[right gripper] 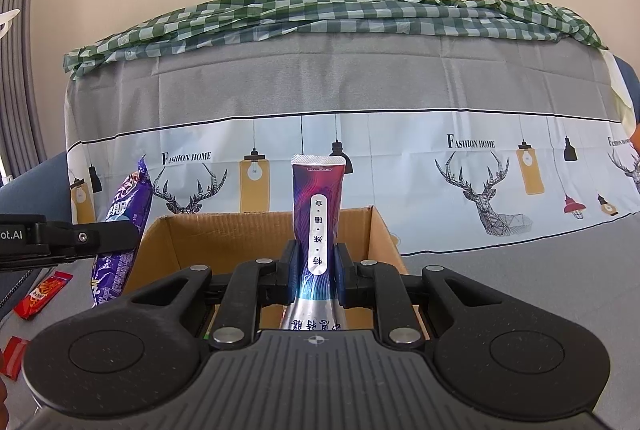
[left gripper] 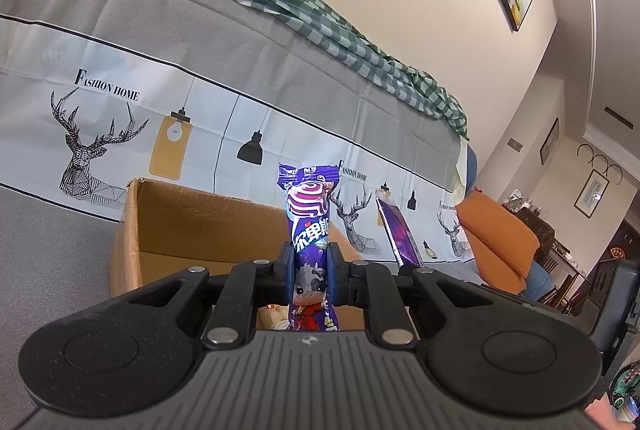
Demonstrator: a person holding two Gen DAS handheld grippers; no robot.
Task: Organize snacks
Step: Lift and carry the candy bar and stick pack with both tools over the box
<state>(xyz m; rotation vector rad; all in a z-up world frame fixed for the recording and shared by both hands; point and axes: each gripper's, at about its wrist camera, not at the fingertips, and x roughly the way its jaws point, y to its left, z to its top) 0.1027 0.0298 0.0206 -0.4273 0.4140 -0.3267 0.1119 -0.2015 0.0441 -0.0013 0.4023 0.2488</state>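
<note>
**Both packets stood on end, with the box just ahead and below**

Your left hand-held gripper was clamped on the purple snack packet, pads pressing its lower half, with the packet's long axis standing upright and its crimped top pointing up. Your right hand-held gripper was clamped the same way on the purple-and-silver tube-shaped packet, also upright.

The relation that mattered was the open cardboard box. In both wrist views it lay directly beyond and beneath the fingertips, its mouth facing up. In the right wrist view the box sat nearly centred under your right packet, while the left packet hung at the box's left edge, near its left wall. So your right hand looked the better placed over the opening, and your left probably needed a small shift to the right before any release.

Red snack packets lay loose on the grey surface to the near left, outside the box.
</note>
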